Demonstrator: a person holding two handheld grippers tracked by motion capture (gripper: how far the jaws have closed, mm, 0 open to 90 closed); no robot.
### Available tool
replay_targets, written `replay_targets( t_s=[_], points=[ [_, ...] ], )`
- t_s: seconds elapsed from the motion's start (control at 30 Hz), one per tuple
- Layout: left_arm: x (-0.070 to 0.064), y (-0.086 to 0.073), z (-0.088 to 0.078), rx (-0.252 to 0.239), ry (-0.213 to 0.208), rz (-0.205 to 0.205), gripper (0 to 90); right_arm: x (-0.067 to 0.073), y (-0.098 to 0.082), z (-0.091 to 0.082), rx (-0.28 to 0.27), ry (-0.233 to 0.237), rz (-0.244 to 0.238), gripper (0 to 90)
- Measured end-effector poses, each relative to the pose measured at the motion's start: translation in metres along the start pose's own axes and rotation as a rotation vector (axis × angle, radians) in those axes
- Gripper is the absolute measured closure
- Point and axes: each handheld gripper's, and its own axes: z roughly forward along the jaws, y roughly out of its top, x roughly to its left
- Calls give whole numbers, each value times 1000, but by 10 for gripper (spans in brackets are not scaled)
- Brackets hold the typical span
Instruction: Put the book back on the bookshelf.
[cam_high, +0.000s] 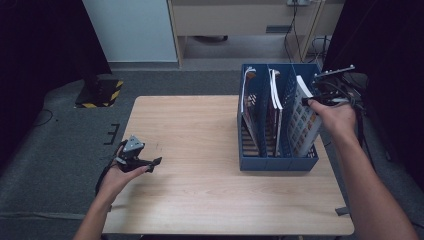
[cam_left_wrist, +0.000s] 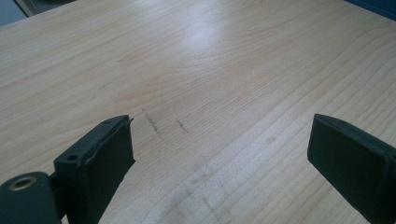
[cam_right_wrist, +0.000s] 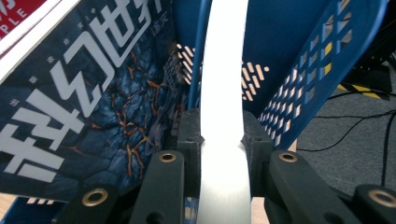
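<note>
Table: a pale wooden tabletop (cam_high: 200, 190) with faint dark scuff marks (cam_left_wrist: 154, 123) just ahead of your left jaws.
Your left gripper (cam_high: 150, 164): held low over the near left part of the table, jaws spread wide apart with nothing between them.
Blue rack: a blue plastic three-slot magazine rack (cam_high: 277, 164) stands on the right half of the table, its perforated walls rising on both sides of your right jaws.
Your right gripper (cam_high: 306, 101): clenched on the top edge of a thin white-edged magazine (cam_right_wrist: 223, 93), which stands tilted in the rack's rightmost slot.
Neighbours: a dark blue magazine with large white characters (cam_right_wrist: 88, 102) leans just beside the gripped one; more magazines (cam_high: 274, 107) fill the other slots.
Beyond: grey carpet, trailing black cables (cam_right_wrist: 373, 116), and a yellow-and-black striped block (cam_high: 102, 92) on the floor.
</note>
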Motion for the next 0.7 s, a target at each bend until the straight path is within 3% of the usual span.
replay_targets(
  t_s=[0.23,0.7],
  points=[
    [1,0,1,3,1,-2,65,-2,4,2,-28,-29,6,744],
    [1,-1,1,4,0,1,66,-4,14,14,-12,-67,15,742]
  ],
)
